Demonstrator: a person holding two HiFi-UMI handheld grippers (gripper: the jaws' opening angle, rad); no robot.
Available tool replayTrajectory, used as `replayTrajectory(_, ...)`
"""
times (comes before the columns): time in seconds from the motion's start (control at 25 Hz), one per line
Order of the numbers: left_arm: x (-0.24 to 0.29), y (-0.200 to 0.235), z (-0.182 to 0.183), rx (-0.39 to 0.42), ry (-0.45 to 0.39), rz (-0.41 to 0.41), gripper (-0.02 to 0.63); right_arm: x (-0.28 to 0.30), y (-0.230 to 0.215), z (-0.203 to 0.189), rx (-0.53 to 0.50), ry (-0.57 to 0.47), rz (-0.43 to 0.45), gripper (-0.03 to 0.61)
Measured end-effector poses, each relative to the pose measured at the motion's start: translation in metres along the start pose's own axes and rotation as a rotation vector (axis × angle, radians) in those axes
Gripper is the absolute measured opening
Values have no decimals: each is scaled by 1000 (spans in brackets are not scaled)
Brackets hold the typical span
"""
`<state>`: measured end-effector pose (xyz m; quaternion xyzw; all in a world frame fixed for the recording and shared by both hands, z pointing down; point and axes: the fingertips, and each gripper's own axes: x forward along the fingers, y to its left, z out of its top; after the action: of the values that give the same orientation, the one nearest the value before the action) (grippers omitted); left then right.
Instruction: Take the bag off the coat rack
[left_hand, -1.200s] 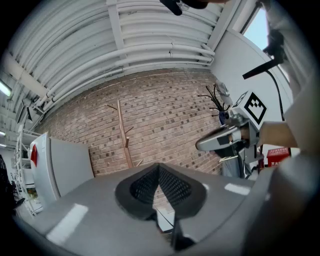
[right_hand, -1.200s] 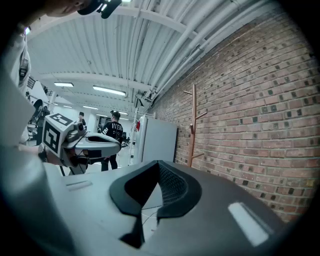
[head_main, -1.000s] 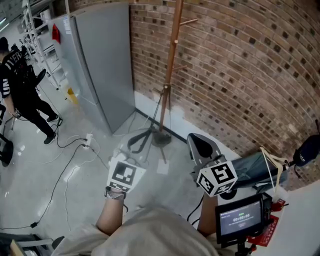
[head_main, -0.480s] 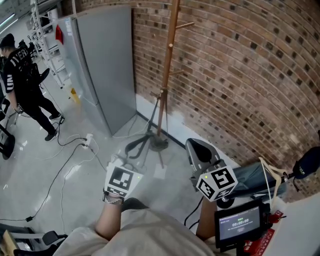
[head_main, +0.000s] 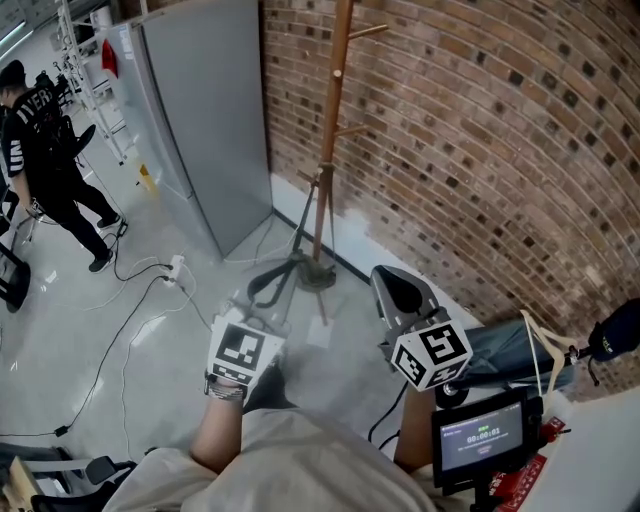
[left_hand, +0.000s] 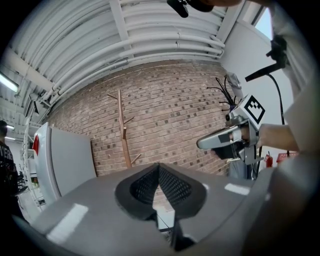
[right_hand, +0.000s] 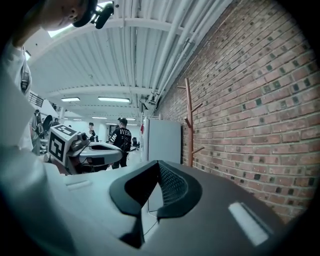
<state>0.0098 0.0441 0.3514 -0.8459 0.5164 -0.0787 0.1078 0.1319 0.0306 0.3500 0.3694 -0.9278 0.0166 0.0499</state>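
left gripper (left_hand: 159, 169) and right gripper (right_hand: 159, 166): ribbed dark pads (left_hand: 174, 187) pressed together, nothing between them. slender wooden coat rack (head_main: 330, 130) with angled pegs stands well ahead of both jaws, against rough brick wall (head_main: 480, 150).

Bright ceiling striplights (right_hand: 114, 99); fisheye bending, dark corners; focus mostly sharp.

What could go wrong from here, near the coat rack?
Black cables and a white power strip lie on the floor near the tall wooden coat rack: a trip hazard.
The left gripper and right gripper are both shut; they must open before any grasp.
No bag shows on the rack's visible pegs, so there may be nothing to take.
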Motion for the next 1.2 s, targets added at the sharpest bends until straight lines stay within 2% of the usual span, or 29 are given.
replayTrajectory(0.24, 34, 28, -7, -17, -25, -20, 0, 24, -31, 14, 3, -68, -87, 2)
replayTrajectory(0.36, 57, 47, -7, -13, -43, -43, 0, 42, -42, 24, -15, -86, -100, 2)
replayTrajectory(0.76, 129, 109, -19, -24, -58, -127, 0, 122, -76, 36, -24, -63, -153, 2)
replayTrajectory(0.96, 154, 140, -29, -22, -54, -158, 0, 159, -96, 30, 28, -44, -216, 2)
replayTrajectory(1.2, 179, 171, -52, -53, -18, -190, 0, 203, -107, 16, 25, 22, -244, 8)
